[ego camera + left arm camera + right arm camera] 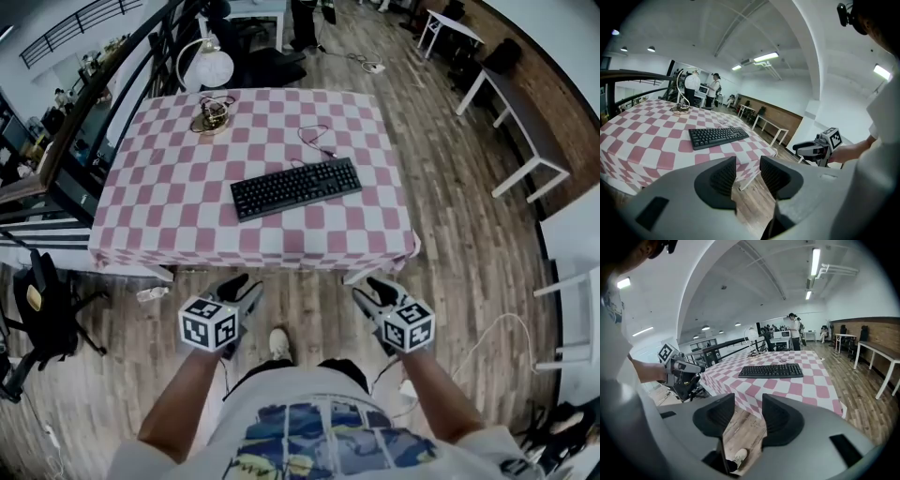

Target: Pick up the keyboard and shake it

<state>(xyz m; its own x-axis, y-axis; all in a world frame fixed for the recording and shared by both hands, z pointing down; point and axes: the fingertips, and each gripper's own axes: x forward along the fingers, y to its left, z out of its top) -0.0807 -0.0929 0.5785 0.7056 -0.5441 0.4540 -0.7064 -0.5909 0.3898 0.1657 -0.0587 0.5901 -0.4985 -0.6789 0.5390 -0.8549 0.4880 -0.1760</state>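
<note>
— Where is the keyboard?
— The black keyboard (pixel 296 187) lies flat on the checked table (pixel 159 220), at twelve o'clock from me.
— And what do you hold?
— Nothing. My left gripper (pixel 246 287) and my right gripper (pixel 369 289) hang over the wooden floor (pixel 469 216), each with its jaws partly apart and nothing between them.
— Any container?
— A golden round thing (pixel 212 117) stands on the table at eleven o'clock. Whether it holds something, I cannot tell.

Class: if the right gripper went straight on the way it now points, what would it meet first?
Probably the near hanging edge of the checked tablecloth, short of the keyboard; depth is unclear, so perhaps the floor below.
</note>
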